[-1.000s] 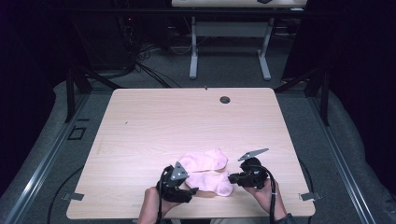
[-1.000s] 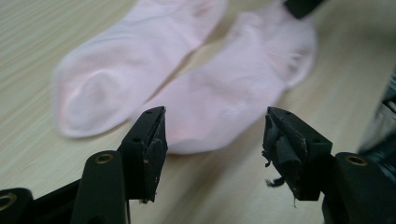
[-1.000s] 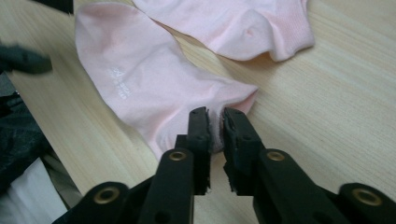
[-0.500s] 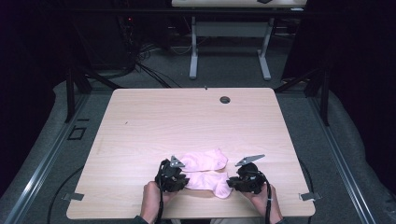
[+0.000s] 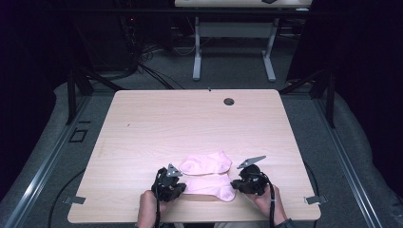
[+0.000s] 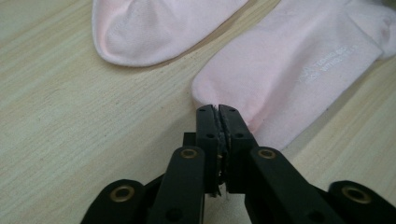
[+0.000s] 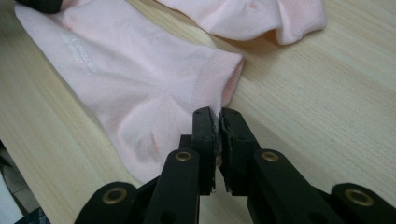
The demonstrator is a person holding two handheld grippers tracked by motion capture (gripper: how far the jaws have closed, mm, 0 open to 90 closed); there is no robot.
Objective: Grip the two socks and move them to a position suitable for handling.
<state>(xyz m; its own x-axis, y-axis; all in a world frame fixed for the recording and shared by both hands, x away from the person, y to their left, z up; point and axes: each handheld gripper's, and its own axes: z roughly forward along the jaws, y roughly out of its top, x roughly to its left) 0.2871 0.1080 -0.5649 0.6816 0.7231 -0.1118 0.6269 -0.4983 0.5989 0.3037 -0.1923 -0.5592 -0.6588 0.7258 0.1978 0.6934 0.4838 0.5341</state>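
While the far half of the table [image 5: 157, 118] lies bare wood, with just a small dark hole [image 5: 229, 101] near its upper edge in the high view, a second table's legs stand on the floor beyond, at the top of the frame. Two pink socks sit in the lower middle of that view. The farther sock [image 5: 206, 164] lies just above the nearer sock [image 5: 209, 185] and nothing else stands between your grippers and the cloth.

Your hands come in from the bottom edge, one on each side of the nearer sock, both low over the tabletop. The left gripper [image 5: 168, 183] points in at the sock's left end, the right gripper [image 5: 247, 180] at its right end, each with a grey plate on top.

In the left gripper view, the left gripper [image 6: 217, 109] has just been closing, and its jaws now stand pressed together on the rounded toe edge of the nearer sock [image 6: 299, 70], which runs off toward the upper right; the farther sock [image 6: 154, 28] lies at the top left, apart from it. In the right gripper view, the right gripper [image 7: 218, 112] has just been closing too, and its jaws pinch the cuff edge of the nearer sock [image 7: 126, 79], whose body stretches to the upper left. The farther sock [image 7: 252, 16] lies along the top of that frame.
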